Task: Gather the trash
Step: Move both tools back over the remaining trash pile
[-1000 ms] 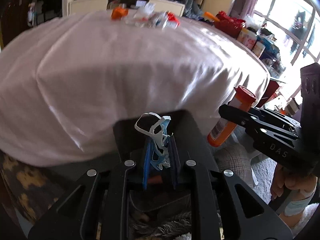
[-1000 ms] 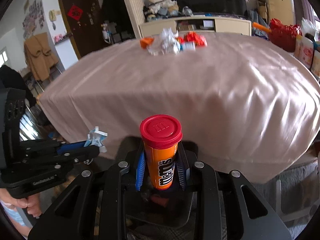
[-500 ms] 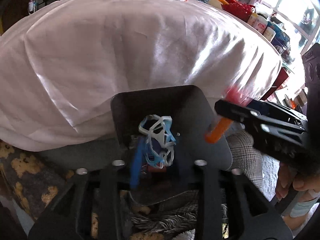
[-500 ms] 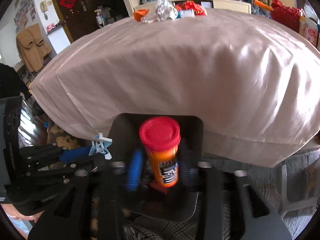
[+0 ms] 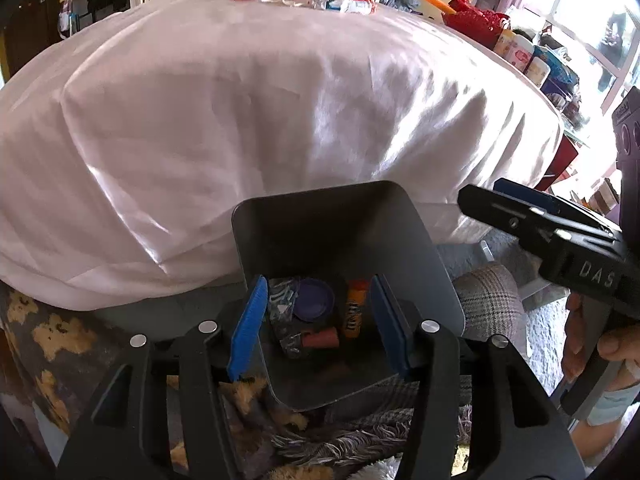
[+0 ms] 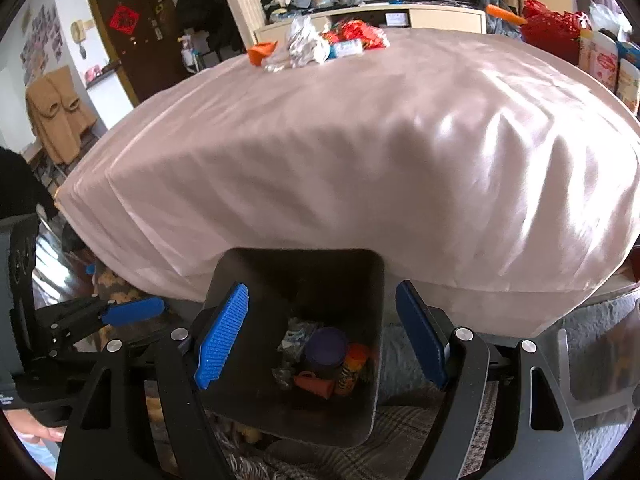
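Observation:
A dark grey bin (image 5: 320, 204) stands on the floor against the cloth-covered table (image 5: 260, 100). My left gripper (image 5: 318, 320) hangs over the bin's mouth with its jaws opening and nothing between the blue pads. Down inside lie the plastic ring carrier (image 5: 280, 304), the orange candy tube (image 5: 354, 312) and a purple lid (image 5: 314, 300). In the right wrist view my right gripper (image 6: 320, 336) also hovers above the bin (image 6: 300, 256), jaws opening and empty, with the tube (image 6: 352, 368) on the bottom. A heap of wrappers (image 6: 320, 44) sits at the table's far edge.
Patterned rugs (image 5: 48, 332) and a checked cushion (image 5: 492, 300) surround the bin. Red bags and cartons (image 5: 520, 48) crowd the table's right side. A cabinet (image 6: 380, 16) stands behind the table. A hand (image 5: 592, 344) holds the right gripper's grip.
Both grippers opened over the bin. The plastic ring carrier fell out of the left one and the orange tube out of the right one; both now lie in the bin.

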A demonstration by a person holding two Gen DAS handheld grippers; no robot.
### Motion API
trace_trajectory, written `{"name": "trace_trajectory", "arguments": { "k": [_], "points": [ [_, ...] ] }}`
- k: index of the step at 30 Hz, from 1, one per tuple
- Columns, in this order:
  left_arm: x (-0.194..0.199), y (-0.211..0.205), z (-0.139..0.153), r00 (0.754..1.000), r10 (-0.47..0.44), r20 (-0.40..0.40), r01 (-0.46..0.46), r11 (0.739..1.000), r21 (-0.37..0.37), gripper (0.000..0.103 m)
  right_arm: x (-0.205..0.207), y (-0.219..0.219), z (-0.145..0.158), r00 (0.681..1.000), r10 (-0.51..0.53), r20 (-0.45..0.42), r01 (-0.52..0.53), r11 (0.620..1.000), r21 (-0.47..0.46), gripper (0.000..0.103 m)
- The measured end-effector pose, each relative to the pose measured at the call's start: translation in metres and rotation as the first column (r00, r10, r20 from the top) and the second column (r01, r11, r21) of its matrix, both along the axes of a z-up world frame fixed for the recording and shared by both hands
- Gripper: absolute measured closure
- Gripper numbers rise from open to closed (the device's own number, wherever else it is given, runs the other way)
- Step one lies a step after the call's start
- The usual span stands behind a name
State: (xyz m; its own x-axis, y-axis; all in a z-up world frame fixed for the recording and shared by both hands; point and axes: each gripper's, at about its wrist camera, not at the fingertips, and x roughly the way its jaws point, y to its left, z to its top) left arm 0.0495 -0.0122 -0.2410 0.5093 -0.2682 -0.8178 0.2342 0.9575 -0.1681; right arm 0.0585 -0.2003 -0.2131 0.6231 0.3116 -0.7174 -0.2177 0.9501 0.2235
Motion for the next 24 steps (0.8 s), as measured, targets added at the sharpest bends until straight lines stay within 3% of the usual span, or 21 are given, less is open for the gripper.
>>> {"name": "trace_trajectory", "arguments": {
  "k": [9,19,22,24],
  "points": [
    [0.015,0.006,0.029,0.998,0.0,0.068,-0.001,1.0,0.016,0.05,0.013,-0.022,0.042,0.993,-0.048,0.104,0.048,0.999,-0.003,0.026],
    [0.069,0.017,0.069,0.99,0.011,0.14,-0.016,0.999,0.035,0.048,0.07,-0.033,0.076,0.982,-0.08,0.168,0.081,0.997,-0.001,0.026],
    [0.085,0.023,0.074,0.997,-0.039,0.067,0.044,0.997,-0.066,0.027,0.087,-0.026,0.082,0.982,-0.065,0.176,0.065,0.998,0.006,0.026],
    [0.09,0.023,0.075,0.998,-0.061,0.034,0.063,0.996,-0.067,0.027,0.097,-0.018,0.084,0.983,-0.051,0.178,0.051,0.999,0.002,0.026]
  ]
}}
